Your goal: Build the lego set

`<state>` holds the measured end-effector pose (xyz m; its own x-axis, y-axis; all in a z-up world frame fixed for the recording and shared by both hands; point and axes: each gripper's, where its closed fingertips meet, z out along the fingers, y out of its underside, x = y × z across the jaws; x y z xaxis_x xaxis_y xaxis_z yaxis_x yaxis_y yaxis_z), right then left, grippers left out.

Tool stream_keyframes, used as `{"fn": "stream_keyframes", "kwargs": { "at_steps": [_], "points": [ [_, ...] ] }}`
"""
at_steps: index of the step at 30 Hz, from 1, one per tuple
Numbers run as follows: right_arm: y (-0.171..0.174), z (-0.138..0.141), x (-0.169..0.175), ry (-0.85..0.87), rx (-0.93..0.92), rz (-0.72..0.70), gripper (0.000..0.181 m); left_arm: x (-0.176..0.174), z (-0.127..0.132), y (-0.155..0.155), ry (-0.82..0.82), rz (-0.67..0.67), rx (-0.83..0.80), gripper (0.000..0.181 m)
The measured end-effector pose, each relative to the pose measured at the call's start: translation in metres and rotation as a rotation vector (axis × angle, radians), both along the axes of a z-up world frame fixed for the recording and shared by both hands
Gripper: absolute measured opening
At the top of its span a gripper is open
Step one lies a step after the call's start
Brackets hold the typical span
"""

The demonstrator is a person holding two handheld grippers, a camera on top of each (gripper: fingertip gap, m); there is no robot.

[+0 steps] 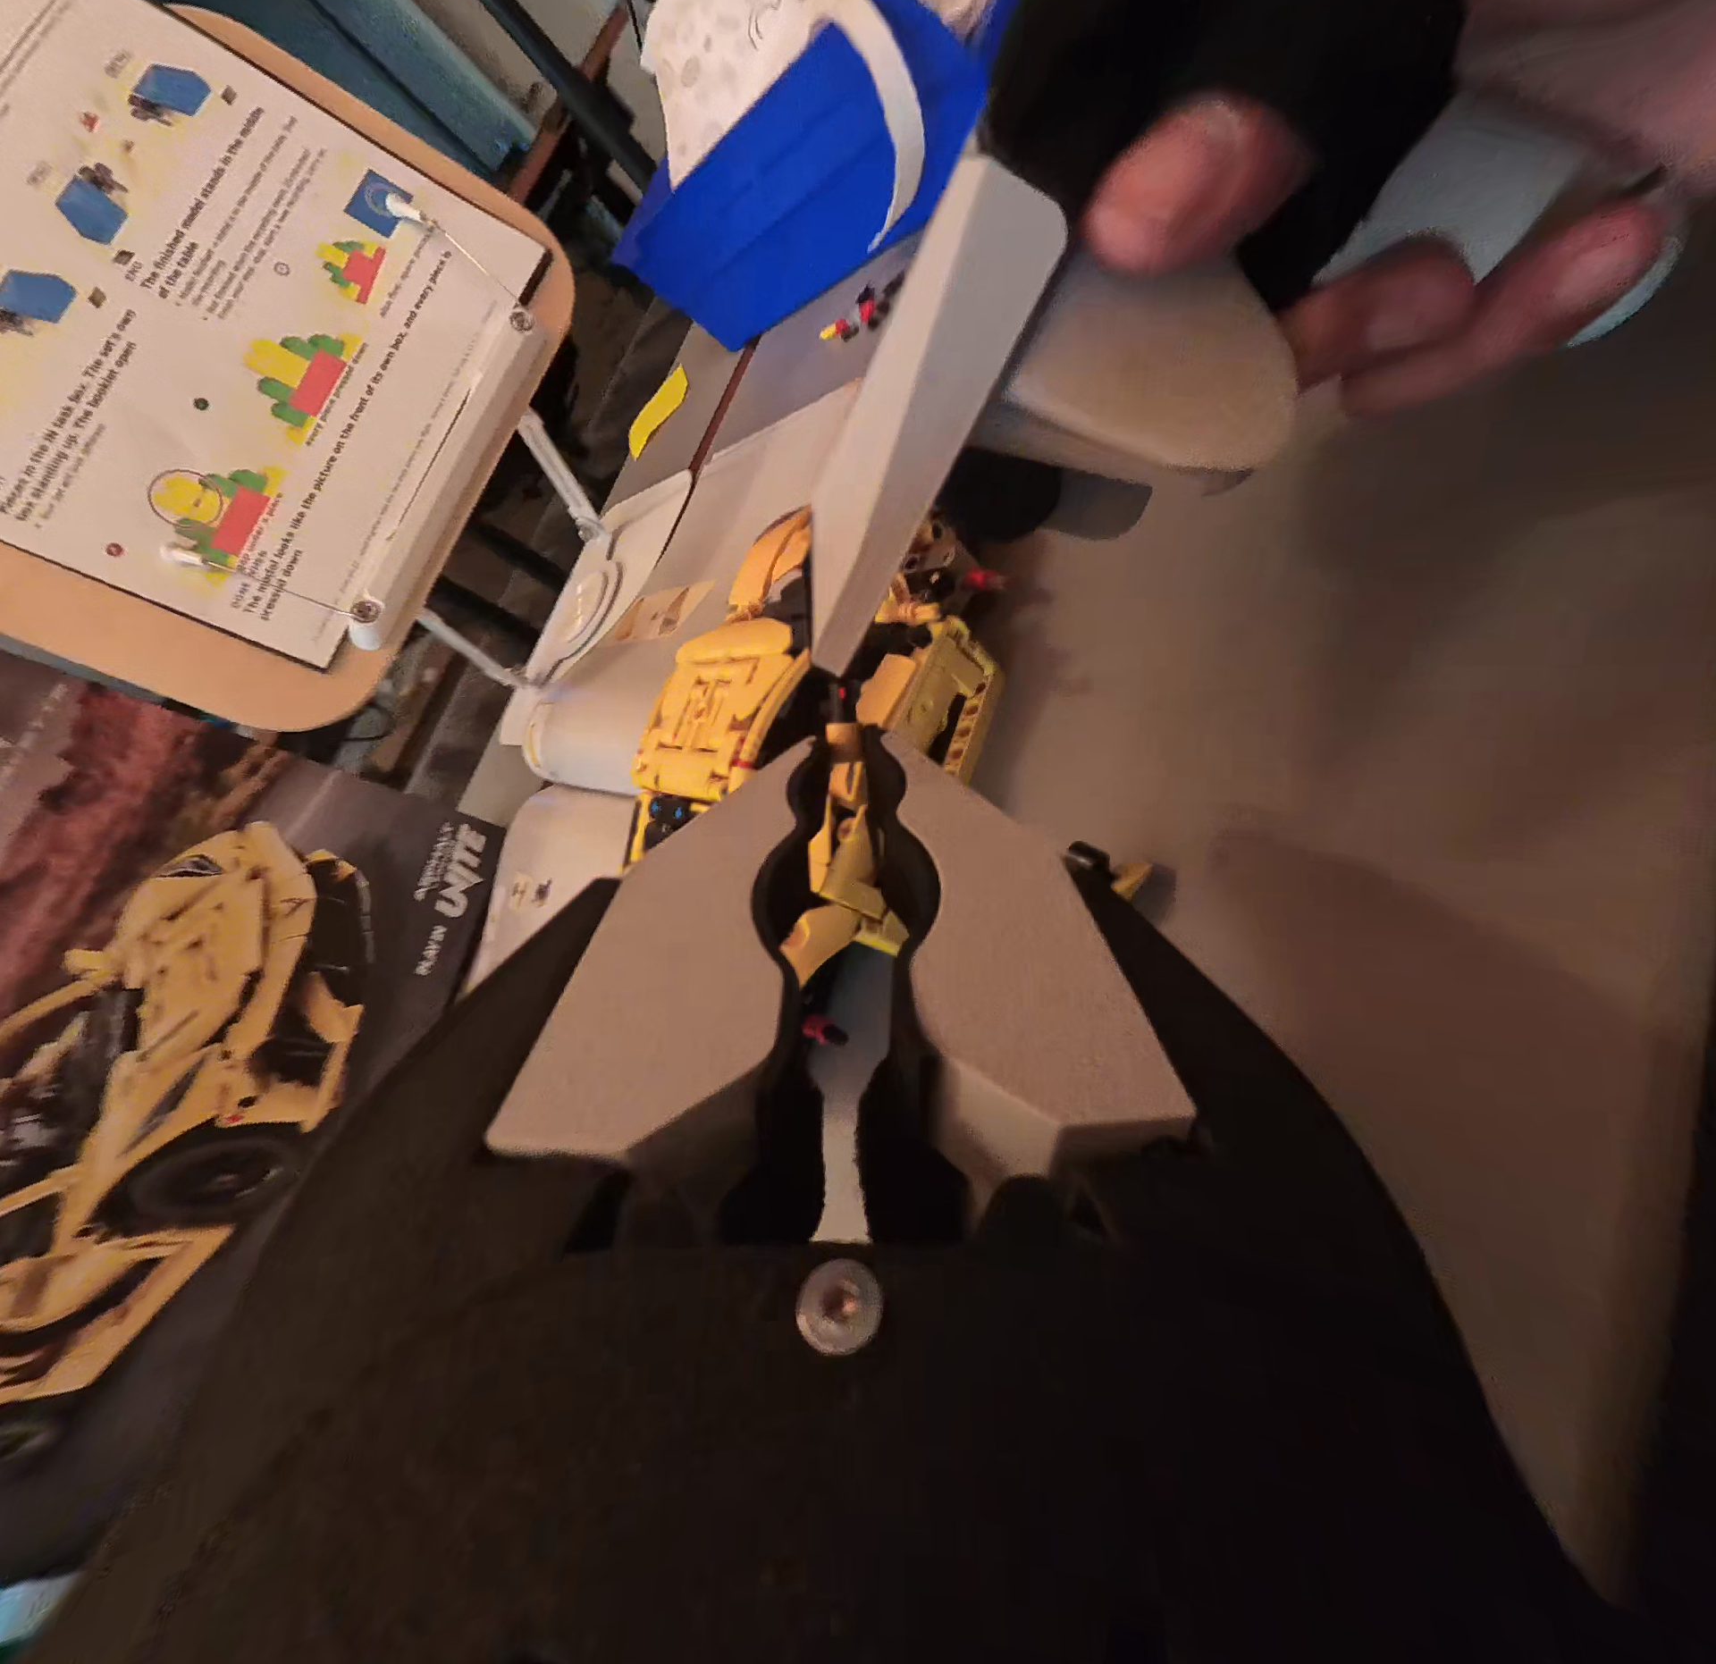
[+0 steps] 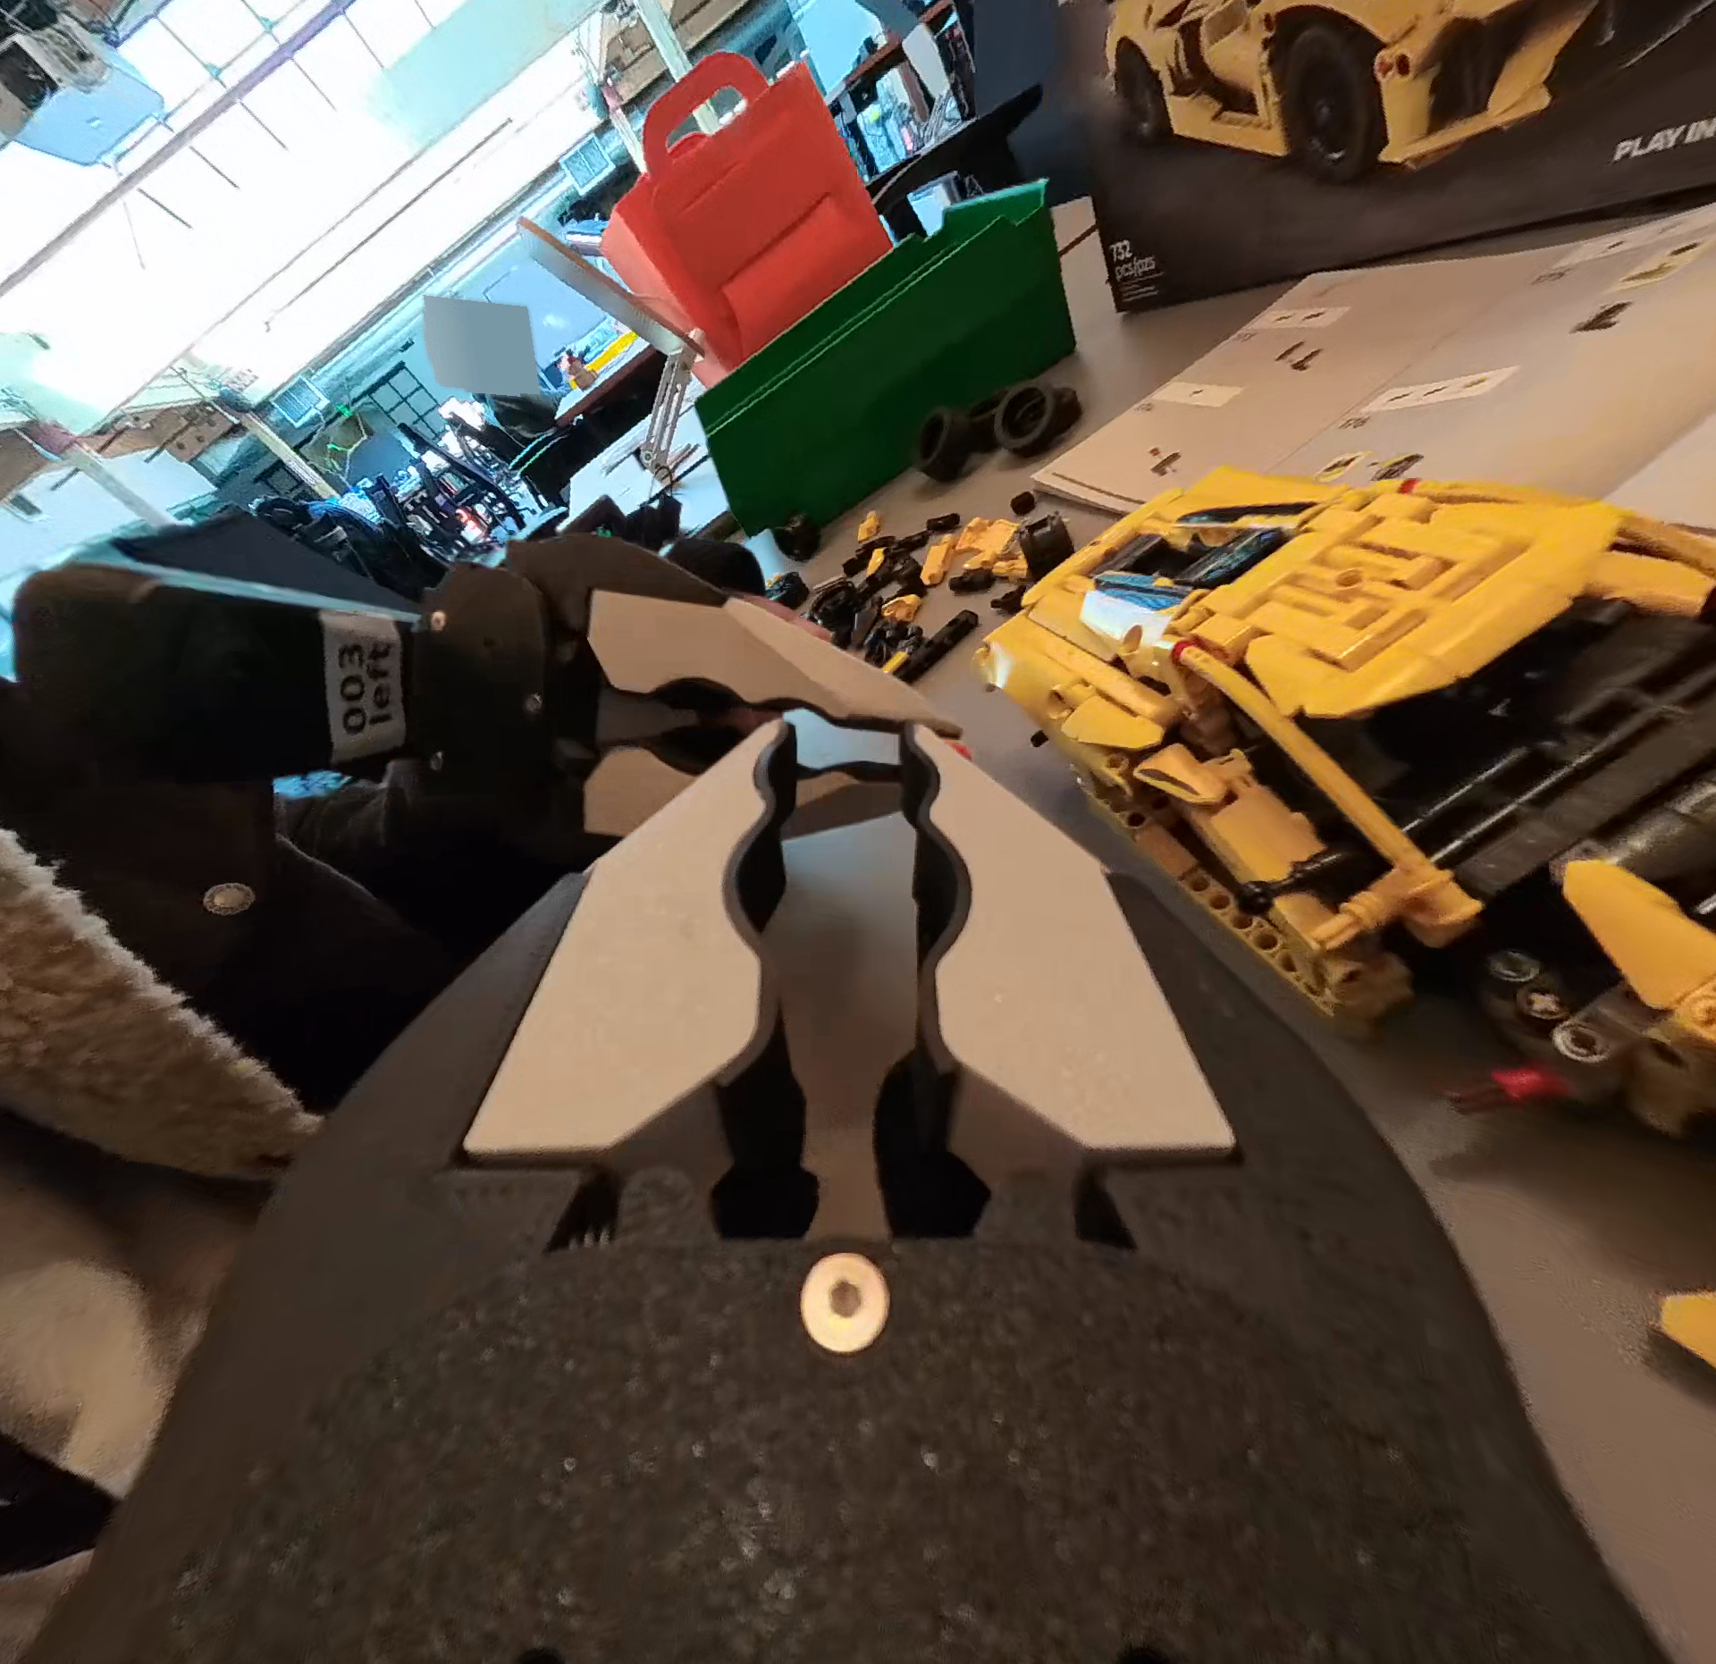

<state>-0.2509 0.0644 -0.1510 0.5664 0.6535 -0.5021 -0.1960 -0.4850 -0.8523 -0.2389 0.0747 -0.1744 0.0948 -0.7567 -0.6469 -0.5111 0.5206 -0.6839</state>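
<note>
My left gripper [image 1: 843,745] is shut on a long yellow lego sub-assembly [image 1: 850,877] with red pins at both ends; it lies along the gap between the fingers. The part-built yellow car [image 1: 734,719] lies on the grey table just beyond its tips. My right gripper [image 2: 845,737] is open and empty, its tips right at the left gripper's tip [image 2: 942,726]. In the left wrist view one right finger [image 1: 929,366] slants down to my left tips, with a gloved hand [image 1: 1346,227] behind it. The car [image 2: 1346,672] lies to the right of both grippers.
Several loose black and yellow pieces [image 2: 910,579] and black tyres [image 2: 1012,422] lie by a green bin [image 2: 882,412]. A red bag [image 2: 752,217], the set's box [image 2: 1393,87], the open booklet [image 2: 1393,357], a blue bin [image 1: 799,180] and an instruction stand [image 1: 232,338] surround the table. My left and right fingertips are right by each other.
</note>
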Motion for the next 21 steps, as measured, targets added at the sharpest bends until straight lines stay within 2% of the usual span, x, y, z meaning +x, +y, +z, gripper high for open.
{"fn": "stream_keyframes", "kwargs": {
  "at_steps": [5,12,16,21],
  "points": [
    [0.003,0.002,0.009,-0.047,0.061,-0.068,0.007,0.002,-0.004,-0.002,0.052,0.014,0.109,0.006],
    [0.004,-0.010,0.009,-0.065,0.005,-0.066,0.007,0.003,-0.004,-0.001,0.053,0.019,0.119,0.006],
    [0.005,-0.011,0.012,-0.099,0.026,-0.083,0.000,0.003,-0.002,-0.004,0.047,0.010,0.138,0.006],
    [0.005,-0.012,0.014,-0.059,-0.005,-0.071,0.000,0.004,0.000,-0.007,0.039,-0.003,0.145,0.006]
  ]
}}
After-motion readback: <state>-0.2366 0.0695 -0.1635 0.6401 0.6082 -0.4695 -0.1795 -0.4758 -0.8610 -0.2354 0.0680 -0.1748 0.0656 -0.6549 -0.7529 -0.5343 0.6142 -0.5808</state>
